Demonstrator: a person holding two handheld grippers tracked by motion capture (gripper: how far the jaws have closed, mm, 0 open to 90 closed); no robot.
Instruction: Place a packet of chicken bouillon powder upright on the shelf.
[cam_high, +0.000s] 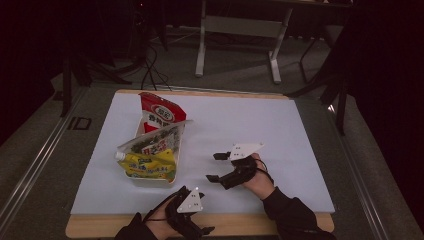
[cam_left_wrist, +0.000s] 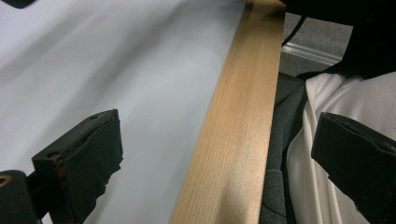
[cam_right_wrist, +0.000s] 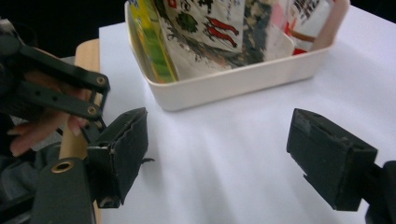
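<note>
A cream tray (cam_high: 150, 180) sits left of centre on the white sheet, holding a red pouch (cam_high: 160, 114), a silver printed pouch (cam_high: 160, 140) and a yellow spouted pouch (cam_high: 147, 165). My right gripper (cam_high: 214, 167) lies low over the sheet to the tray's right, pointing left at it, open with nothing between its jaws. From the right gripper view (cam_right_wrist: 217, 126) the tray's rim (cam_right_wrist: 233, 84) is a short way ahead, with the pouches (cam_right_wrist: 210, 23) leaning inside. My left gripper (cam_high: 200, 231) rests at the table's near edge, open (cam_left_wrist: 217, 130) and empty.
The table's wooden front edge (cam_left_wrist: 238, 121) runs between the left jaws, with the white sheet (cam_left_wrist: 116, 70) on one side and a person's white garment (cam_left_wrist: 336, 102) on the other. Behind the table stand a metal frame (cam_high: 240, 30) and floor cables (cam_high: 150, 70).
</note>
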